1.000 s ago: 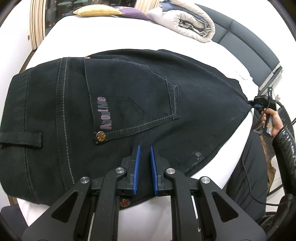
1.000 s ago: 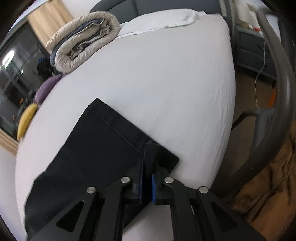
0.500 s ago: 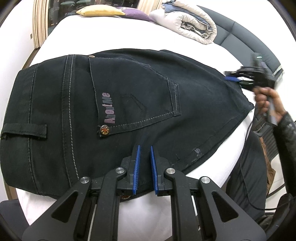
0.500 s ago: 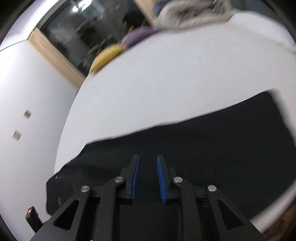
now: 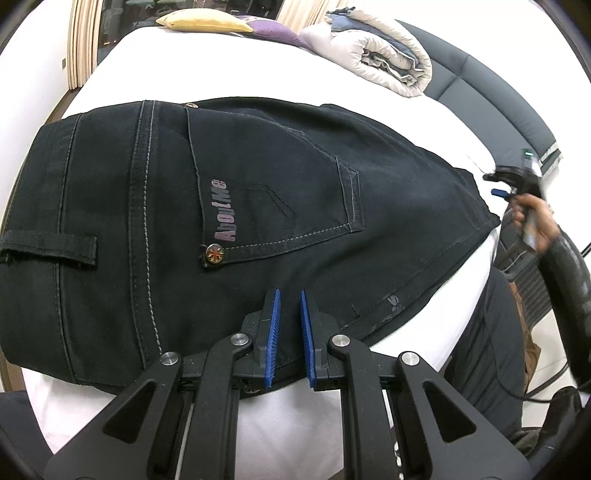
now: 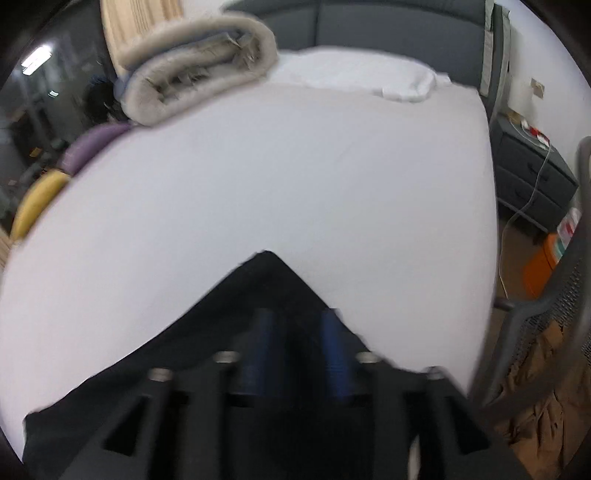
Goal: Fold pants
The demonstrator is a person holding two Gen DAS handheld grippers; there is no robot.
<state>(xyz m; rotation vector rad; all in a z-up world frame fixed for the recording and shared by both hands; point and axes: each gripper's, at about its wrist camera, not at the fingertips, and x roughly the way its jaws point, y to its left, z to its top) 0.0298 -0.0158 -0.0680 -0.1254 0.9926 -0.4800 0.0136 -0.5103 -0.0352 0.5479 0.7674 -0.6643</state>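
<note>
Black pants (image 5: 258, 221) lie flat on the white bed (image 5: 192, 59), waistband at the left, back pocket with "AboutMe" lettering up. My left gripper (image 5: 288, 299) hovers over the near edge of the pants, jaws slightly apart with nothing between them. My right gripper (image 5: 498, 186) shows at the far right in the left wrist view, held in a hand by the leg end. In the blurred right wrist view my right gripper (image 6: 295, 321) stands open above the leg end of the pants (image 6: 266, 280), with nothing in it.
A rolled beige duvet (image 5: 384, 55) and yellow (image 5: 203, 24) and purple (image 5: 273, 35) pillows lie at the far side of the bed. A dark headboard (image 5: 491, 99) runs along the right. A grey chair (image 6: 546, 295) and dark dresser (image 6: 532, 177) stand beside the bed.
My right gripper let go of the leg hem, opened, swung over the pants and back to the leg end. My left gripper pulled back slightly; the pants lie flatter.
</note>
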